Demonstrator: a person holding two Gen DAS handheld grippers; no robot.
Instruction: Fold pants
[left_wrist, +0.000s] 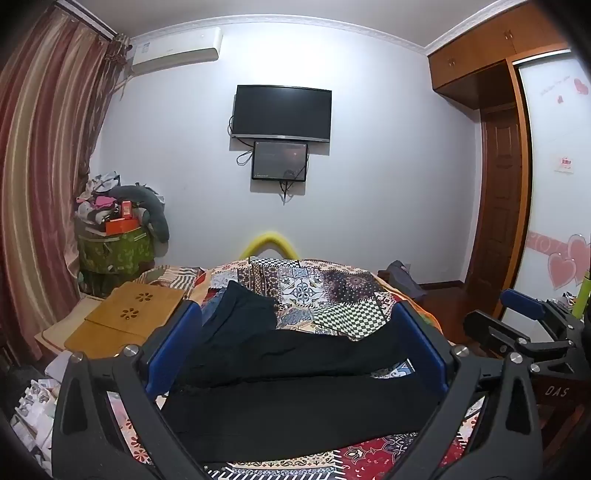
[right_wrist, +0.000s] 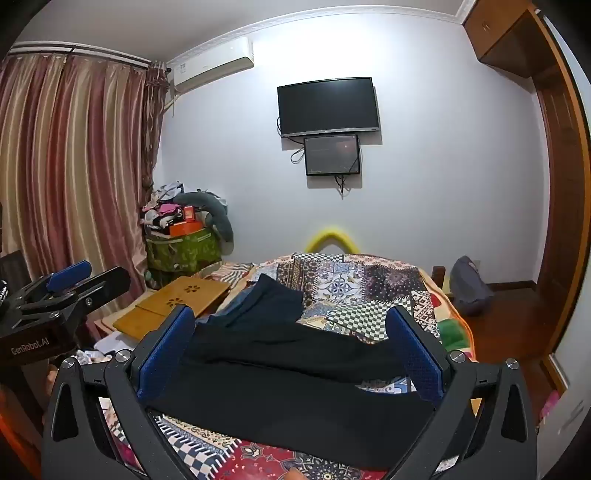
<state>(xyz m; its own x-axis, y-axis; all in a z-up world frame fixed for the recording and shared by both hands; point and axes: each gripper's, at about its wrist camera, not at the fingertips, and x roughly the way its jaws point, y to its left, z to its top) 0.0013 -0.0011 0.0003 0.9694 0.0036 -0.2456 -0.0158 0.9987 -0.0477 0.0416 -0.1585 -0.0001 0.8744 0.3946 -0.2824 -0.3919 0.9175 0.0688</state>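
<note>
The patchwork bedspread serves as a flat folding surface. Black pants lie spread across its near part, legs laid out, probably for a first fold. Left gripper and right gripper hover above them, jaws wide apart, holding nothing. Their bodies read "DAS" and "GenRobot.AI".

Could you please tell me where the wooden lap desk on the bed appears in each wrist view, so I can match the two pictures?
Left wrist view: the wooden lap desk sits at lower left, just left of the left finger's blue pad.
Right wrist view: it lies left of centre, above the left blue pad, beside the black pants.
Shared landmark: the wall-mounted TV above the bed.
</note>
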